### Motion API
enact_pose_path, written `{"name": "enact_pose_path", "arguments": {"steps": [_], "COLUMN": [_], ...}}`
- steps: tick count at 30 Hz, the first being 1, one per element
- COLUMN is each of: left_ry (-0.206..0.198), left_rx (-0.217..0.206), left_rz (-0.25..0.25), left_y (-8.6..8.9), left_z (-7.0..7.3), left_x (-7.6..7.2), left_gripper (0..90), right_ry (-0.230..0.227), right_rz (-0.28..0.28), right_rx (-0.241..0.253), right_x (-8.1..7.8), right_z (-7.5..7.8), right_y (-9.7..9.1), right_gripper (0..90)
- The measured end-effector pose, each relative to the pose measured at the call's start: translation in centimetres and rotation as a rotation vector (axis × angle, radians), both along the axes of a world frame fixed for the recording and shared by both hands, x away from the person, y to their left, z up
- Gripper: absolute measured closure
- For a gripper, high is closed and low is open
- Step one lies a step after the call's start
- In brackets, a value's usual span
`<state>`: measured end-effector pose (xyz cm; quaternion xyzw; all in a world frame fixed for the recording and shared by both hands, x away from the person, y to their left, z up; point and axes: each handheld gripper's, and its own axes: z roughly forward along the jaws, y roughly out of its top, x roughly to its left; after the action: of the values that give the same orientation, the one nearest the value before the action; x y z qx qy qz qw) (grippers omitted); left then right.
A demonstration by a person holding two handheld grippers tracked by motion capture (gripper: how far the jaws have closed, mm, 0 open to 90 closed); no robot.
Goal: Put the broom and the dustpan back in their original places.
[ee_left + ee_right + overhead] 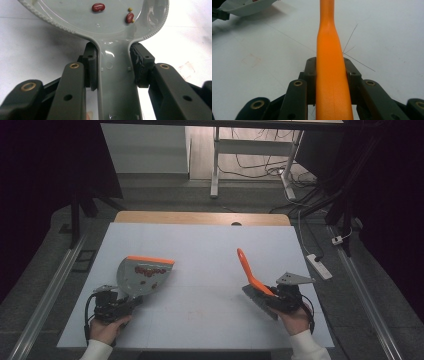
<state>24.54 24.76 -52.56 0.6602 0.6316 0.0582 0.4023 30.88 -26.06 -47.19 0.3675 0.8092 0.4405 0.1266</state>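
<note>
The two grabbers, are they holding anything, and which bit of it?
The left gripper clamps the grey dustpan by its handle. The right gripper clamps the orange handle of the brush.

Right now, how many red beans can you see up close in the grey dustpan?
2 in the left gripper view: one bean mid-pan, another further right, by tiny yellow bits. More may lie past the frame's top edge.
</note>
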Motion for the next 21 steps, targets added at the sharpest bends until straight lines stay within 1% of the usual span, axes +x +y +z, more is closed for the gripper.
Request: {"name": "enact_pose_path", "arguments": {"steps": [1, 2, 3, 5, 7, 8, 9, 11, 14, 16, 18, 19, 20, 21], "left_ry": [0.004, 0.009, 0.013, 0.02, 0.028, 0.033, 0.037, 0.044, 0.052, 0.062, 0.07, 0.071, 0.073, 0.073], "left_rx": [-0.002, -0.004, -0.003, -0.004, -0.003, -0.001, 0.001, 0.004, 0.012, 0.016, 0.02, 0.026, 0.03, 0.031], "left_rz": [0.005, 0.007, 0.009, 0.018, 0.019, 0.021, 0.021, 0.022, 0.018, 0.014, 0.013, 0.013, 0.013, 0.015], "left_y": [0.1, 0.1, 0.2, 0.2, 0.3, 0.2, 0.2, 0.3, 0.2, 0.1, -0.1, -0.2, -0.3, -0.3], "left_z": [-0.1, -0.2, -0.3, -0.4, -0.5, -0.5, -0.6, -0.7, -0.9, -1.0, -1.2, -1.2, -1.2, -1.2], "left_x": [0.1, 0.1, 0.2, 0.2, 0.4, 0.5, 0.5, 0.7, 0.8, 0.9, 1.0, 1.0, 1.0, 1.0], "left_gripper": [61.2, 61.2, 61.2, 61.2, 61.2, 61.2, 61.2, 61.2, 61.1, 61.2, 61.1, 61.1, 61.1, 61.1], "right_ry": [0.006, 0.023, 0.023, 0.037, 0.062, 0.082, 0.082, 0.1, 0.1, 0.109, 0.108, 0.105, 0.101, 0.101], "right_rz": [-0.005, -0.008, -0.008, -0.012, -0.022, -0.027, -0.027, -0.039, -0.045, -0.054, -0.056, -0.061, -0.067, -0.067], "right_rx": [0.001, 0.007, 0.007, 0.016, 0.019, 0.018, 0.018, -0.001, -0.011, -0.007, -0.011, -0.02, -0.042, -0.042], "right_x": [0.0, 0.0, 0.0, 0.1, 0.3, 0.5, 0.5, 0.9, 1.2, 1.4, 1.7, 1.9, 2.1, 2.1], "right_z": [-0.1, -0.4, -0.4, -0.7, -1.0, -1.4, -1.4, -1.9, -2.1, -2.2, -2.2, -2.3, -2.3, -2.3], "right_y": [0.0, -0.1, -0.1, -0.2, -0.3, -0.4, -0.4, -0.5, -0.7, -1.0, -1.2, -1.3, -1.4, -1.4], "right_gripper": [70.1, 70.1, 70.1, 70.1, 70.1, 70.1, 70.1, 70.1, 70.1, 70.0, 69.6, 69.2, 67.4, 67.4]}}
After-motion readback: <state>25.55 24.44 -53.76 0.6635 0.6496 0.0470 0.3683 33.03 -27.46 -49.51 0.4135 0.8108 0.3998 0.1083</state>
